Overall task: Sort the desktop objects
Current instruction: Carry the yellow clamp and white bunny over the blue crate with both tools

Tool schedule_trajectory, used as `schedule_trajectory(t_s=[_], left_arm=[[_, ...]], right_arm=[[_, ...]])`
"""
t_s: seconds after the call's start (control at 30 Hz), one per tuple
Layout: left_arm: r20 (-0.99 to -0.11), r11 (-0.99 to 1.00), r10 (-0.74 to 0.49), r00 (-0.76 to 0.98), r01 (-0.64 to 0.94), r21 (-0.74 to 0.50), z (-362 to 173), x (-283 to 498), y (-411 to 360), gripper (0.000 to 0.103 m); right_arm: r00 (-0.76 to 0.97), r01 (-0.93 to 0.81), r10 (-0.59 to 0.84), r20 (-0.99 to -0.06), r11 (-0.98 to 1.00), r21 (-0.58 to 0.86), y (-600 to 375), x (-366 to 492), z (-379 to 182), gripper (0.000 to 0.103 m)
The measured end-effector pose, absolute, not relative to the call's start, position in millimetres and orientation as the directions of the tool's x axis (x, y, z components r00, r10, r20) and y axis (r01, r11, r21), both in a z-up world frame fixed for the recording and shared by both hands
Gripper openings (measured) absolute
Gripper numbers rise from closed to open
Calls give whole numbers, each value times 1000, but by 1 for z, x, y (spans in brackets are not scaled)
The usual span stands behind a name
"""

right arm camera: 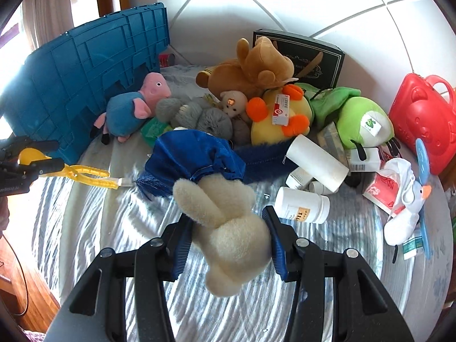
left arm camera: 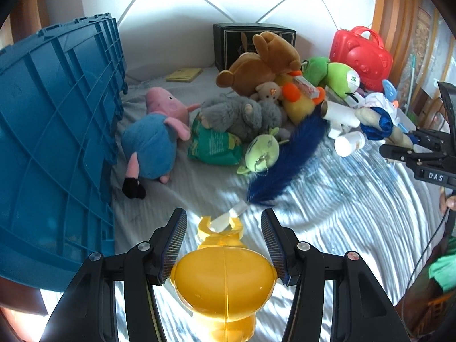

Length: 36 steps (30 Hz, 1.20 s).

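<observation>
The left tool (left arm camera: pixel 223 245) is closed on a yellow translucent plastic toy (left arm camera: pixel 223 282): both pads press the round body of it, and the jaws stand about half apart. The thin forked end of the toy points forward, above the striped bed sheet (left arm camera: pixel 342 228). In the right wrist view the same toy (right arm camera: pixel 85 175) is seen from the side at the left edge, off the sheet.

The right tool (right arm camera: pixel 226 236) is closed on a cream plush rabbit (right arm camera: pixel 228 228). Its pads squeeze the soft head, and the ears point up and away from the camera. The rabbit wears a shiny blue cloth (right arm camera: pixel 196 156), which hangs in front of the pile.

Just beyond the tools lies a dark blue feather (left arm camera: pixel 287 156), with its tip near the yellow toy. To the right of it, a white pill bottle (right arm camera: pixel 302 205) lies on its side, and near it a white paper roll (right arm camera: pixel 316 165).

Further away is the heap of soft toys: a pink pig in a blue shirt (left arm camera: pixel 154 139), a grey plush animal (left arm camera: pixel 236 114), a small green alien head (left arm camera: pixel 260 151), a yellow duck with orange feet (right arm camera: pixel 280 119), a green frog plush (right arm camera: pixel 362 122) and a brown bear (left arm camera: pixel 265 59) on top. A blue plastic crate (left arm camera: pixel 57 128) stands tilted at the left, touching the pig or just beside it. At the back are a black box (left arm camera: pixel 236 42) and a red toy case (left arm camera: pixel 362 57), near the white wall.
</observation>
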<state>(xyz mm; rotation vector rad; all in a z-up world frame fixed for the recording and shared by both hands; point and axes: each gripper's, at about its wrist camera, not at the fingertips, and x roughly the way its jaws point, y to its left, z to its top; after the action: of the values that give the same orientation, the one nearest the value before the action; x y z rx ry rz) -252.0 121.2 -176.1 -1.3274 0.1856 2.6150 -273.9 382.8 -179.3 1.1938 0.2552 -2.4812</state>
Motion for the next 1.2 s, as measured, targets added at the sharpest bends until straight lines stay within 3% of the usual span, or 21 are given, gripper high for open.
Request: schedule_trajectory(t_s=[0.6,0.97,1.2], left_arm=[[-725,-978,114,-679,-205,38,-110,-232,119,53],[-577,-986,88,-812,-152,64,-15,-202,100,53],[-467,-996,60,-882,-84,31,61,-188,43,53]], right_arm=[[-619,486,-339,-709,-874,-7,347,-263,-128,47],[-697,566,-452,-556,-823,-40,302,-252,-43,47],[-703,636,-568,-428,-771,-20,237,-256,29,47]])
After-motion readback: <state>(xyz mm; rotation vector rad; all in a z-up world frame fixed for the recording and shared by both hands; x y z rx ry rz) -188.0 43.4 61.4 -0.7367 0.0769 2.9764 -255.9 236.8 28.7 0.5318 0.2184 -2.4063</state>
